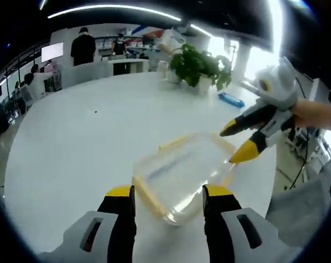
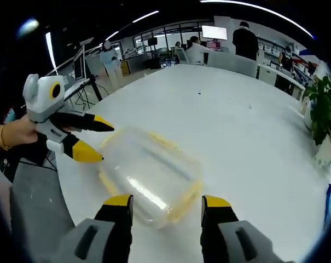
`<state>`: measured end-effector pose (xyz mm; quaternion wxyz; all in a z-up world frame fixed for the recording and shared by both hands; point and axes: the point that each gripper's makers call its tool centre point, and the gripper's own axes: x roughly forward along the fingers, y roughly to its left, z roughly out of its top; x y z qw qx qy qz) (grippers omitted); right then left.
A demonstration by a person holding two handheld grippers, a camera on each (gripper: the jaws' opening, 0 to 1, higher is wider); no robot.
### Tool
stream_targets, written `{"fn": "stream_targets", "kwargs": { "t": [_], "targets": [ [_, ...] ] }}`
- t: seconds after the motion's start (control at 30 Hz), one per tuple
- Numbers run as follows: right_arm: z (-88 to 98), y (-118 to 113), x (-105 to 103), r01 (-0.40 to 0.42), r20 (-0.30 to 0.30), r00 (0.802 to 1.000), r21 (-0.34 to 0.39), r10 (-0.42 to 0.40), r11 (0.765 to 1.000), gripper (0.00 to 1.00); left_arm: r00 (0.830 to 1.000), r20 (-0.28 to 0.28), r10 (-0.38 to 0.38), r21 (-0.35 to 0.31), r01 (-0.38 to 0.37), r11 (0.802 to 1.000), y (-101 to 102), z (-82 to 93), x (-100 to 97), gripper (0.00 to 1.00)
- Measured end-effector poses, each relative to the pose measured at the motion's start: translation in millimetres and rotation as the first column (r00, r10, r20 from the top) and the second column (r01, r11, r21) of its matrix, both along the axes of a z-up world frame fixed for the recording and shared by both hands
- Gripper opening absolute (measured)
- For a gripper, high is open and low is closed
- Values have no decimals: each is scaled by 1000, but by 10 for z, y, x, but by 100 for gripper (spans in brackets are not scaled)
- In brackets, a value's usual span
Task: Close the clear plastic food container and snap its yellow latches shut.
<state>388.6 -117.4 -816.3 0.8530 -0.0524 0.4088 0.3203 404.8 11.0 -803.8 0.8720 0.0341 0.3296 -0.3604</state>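
Left gripper view had the clear food container [image 1: 184, 175] lying on the white table [image 1: 83, 142], w/ its near corner sitting between the left gripper's [image 1: 169, 193] yellow-tipped jaws. Those jaws stood wide apart and gripped nothing; couldn't tell if either tip touched the plastic. Container was blurred. Lid looked to be down on the tub, w/ yellow latches [image 1: 145, 195] running along the edges, but whether they were snapped couldn't be told. Nothing could be made out inside the box. The right gripper [image 1: 237, 142] came in from the right, a hand [image 1: 313, 114] behind it, jaws spread, tips at the far right corner of the container and holding nothing.

Right gripper view showed the same container [image 2: 151, 175] just ahead of the right gripper's [image 2: 168, 201] open jaws, near edge between the tips, nothing clamped. The left gripper [image 2: 91, 139] reached in from the left, jaws parted, tips just beside the container's left end, contact unclear.

Farther back on the table stood a potted plant [image 1: 201, 68] w/ a blue object [image 1: 231, 99] near it. People [image 1: 83, 46] stood in the office behind.
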Motion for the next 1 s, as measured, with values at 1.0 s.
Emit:
{"fn": "stream_targets", "kwargs": {
  "t": [1.0],
  "targets": [
    [-49,65,65,91,-87,993,68,-85,993,45,988,-115,98,-59,-105,993,-41,-122,-1,46]
  ]
}}
